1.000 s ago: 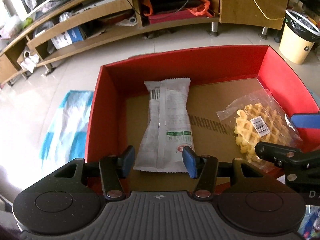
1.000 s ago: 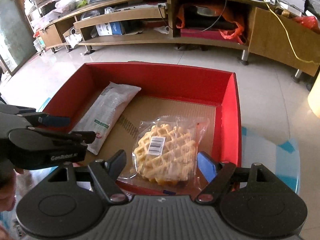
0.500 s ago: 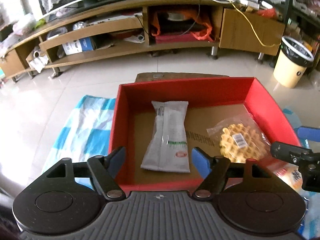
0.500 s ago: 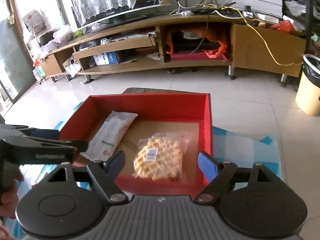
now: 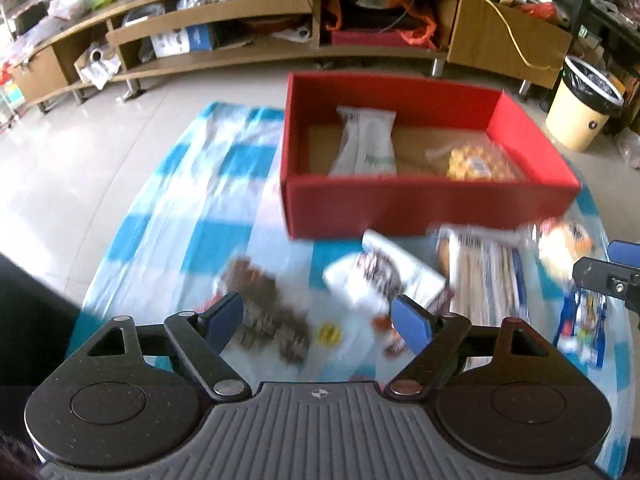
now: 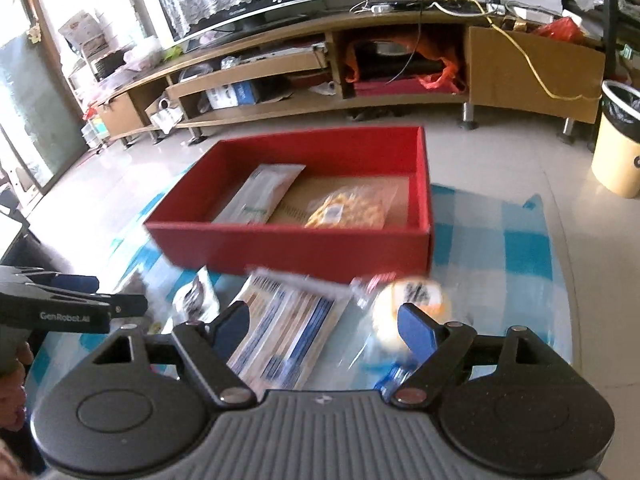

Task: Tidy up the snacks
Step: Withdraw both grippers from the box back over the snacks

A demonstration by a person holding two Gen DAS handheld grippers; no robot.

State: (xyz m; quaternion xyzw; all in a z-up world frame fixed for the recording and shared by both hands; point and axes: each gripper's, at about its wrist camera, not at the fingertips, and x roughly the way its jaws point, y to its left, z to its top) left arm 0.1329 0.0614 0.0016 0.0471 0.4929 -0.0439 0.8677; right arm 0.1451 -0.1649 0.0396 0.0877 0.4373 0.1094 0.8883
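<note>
A red box [image 5: 424, 204] [image 6: 296, 246] stands on a blue-checked cloth. Inside lie a white packet [image 5: 366, 142] [image 6: 266, 192] and a bagged waffle [image 5: 476, 164] [image 6: 348, 210]. In front of the box lie loose snacks: a dark cookie pack [image 5: 268, 316], a white and red packet [image 5: 380, 276], a striped flat pack [image 5: 484, 276] [image 6: 284, 328] and a round orange bun [image 6: 416, 304]. My left gripper [image 5: 318, 322] is open and empty above the cookie pack and packet. My right gripper [image 6: 324, 330] is open and empty above the striped pack and bun.
A long wooden TV cabinet [image 6: 360, 80] runs along the back. A cream bin [image 5: 584, 104] [image 6: 618, 140] stands at the right. The cloth [image 5: 192, 208] covers a round table over a tiled floor [image 5: 80, 140]. A blue packet [image 5: 582, 324] lies at the right.
Both grippers have pulled back out of the red box toward me and now hang over the loose snacks in front of it. Both stayed open and empty.
</note>
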